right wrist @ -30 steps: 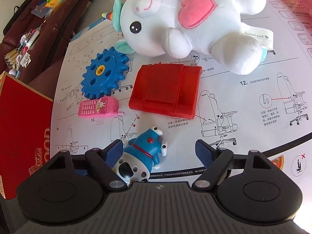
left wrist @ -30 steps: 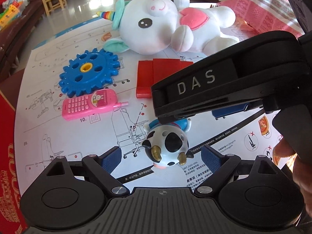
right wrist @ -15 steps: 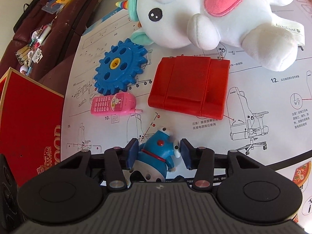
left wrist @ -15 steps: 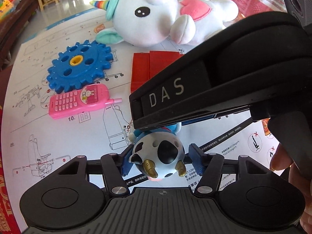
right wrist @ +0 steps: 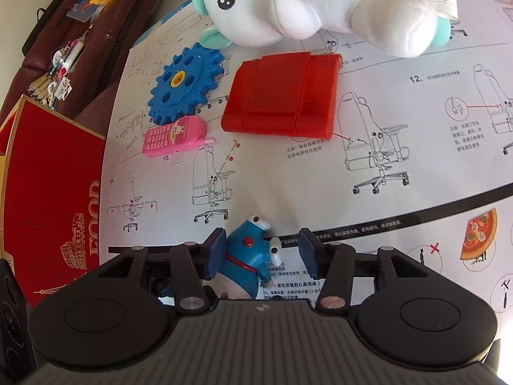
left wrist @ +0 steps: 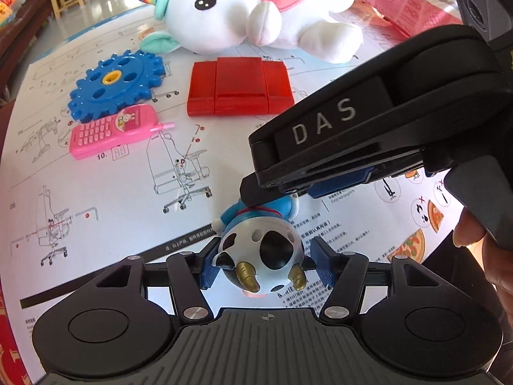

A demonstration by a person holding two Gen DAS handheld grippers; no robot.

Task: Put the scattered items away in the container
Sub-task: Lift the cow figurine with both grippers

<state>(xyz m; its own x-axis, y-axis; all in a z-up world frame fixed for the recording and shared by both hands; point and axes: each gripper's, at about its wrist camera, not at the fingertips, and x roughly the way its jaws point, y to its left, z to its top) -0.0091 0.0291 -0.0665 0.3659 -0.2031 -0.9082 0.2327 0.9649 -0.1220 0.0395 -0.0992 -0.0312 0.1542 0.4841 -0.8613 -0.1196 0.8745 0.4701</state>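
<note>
Pinched from both sides: small blue plastic figurine with cow-spotted white head (left wrist: 261,250), between left gripper (left wrist: 261,264) pads and half-spread right gripper (right wrist: 261,256); next, probably lift toward red cardboard box (right wrist: 48,192).

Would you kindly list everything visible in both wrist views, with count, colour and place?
cow-headed figurine: 1, blue body, black-and-white head, gold horns; between both grippers' fingers
plush unicorn: 1, white, pink heart, rainbow horn; far side of the sheet
red plastic piece: 1, red; mid-sheet, in front of the unicorn
toy gear: 1, blue, yellow hub; left of the red piece
toy phone: 1, pink; touching the gear's near edge
instruction sheet: 1, white, chair diagrams; under all toys
red box: 1, red, gold print; left edge
left gripper: 1, black, blue pads; around the figurine's head
right gripper: 1, black, blue pads; around the figurine's body
</note>
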